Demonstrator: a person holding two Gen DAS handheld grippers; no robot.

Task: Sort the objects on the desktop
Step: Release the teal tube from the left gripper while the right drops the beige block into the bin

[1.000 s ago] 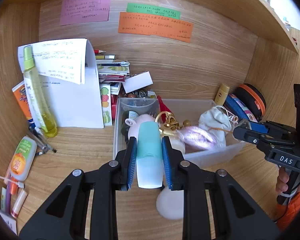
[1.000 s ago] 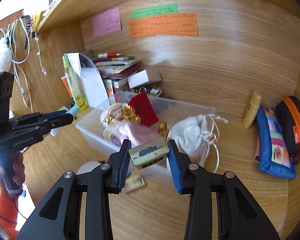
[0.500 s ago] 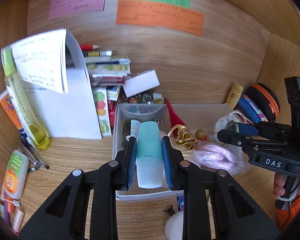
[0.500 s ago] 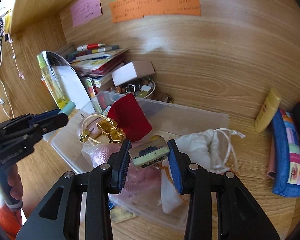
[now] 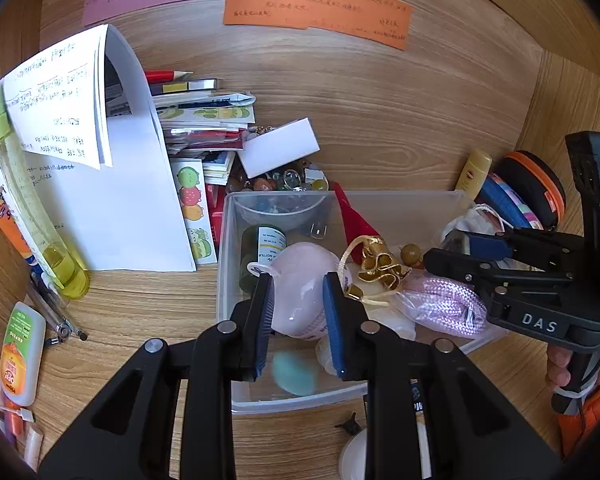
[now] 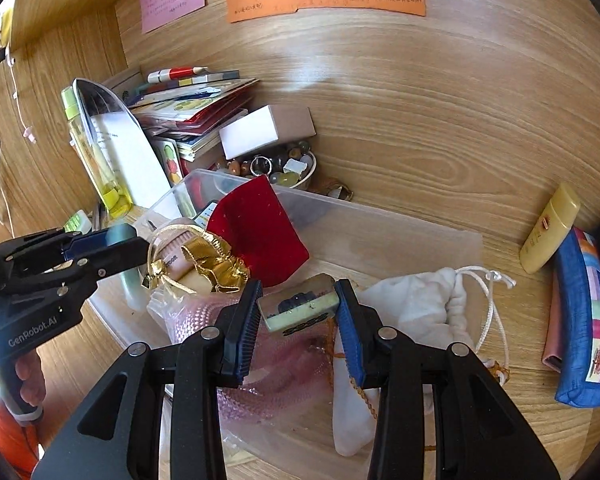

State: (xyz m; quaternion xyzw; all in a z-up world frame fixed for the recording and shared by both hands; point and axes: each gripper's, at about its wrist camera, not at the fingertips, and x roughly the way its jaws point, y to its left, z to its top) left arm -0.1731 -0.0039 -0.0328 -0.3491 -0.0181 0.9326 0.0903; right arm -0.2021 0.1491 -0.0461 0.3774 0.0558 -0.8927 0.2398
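The left gripper gapes empty; a blurred teal tube lies in the clear box beneath, at 6 o'clock. The right gripper (narrowly parted) clamps a small pale block above the box's 3 o'clock end.

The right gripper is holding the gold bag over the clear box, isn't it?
Not quite. The right gripper is holding a small pale green block, not the gold bag, which lies inside the clear box. The gripper is over the box. The right wrist view shows it.
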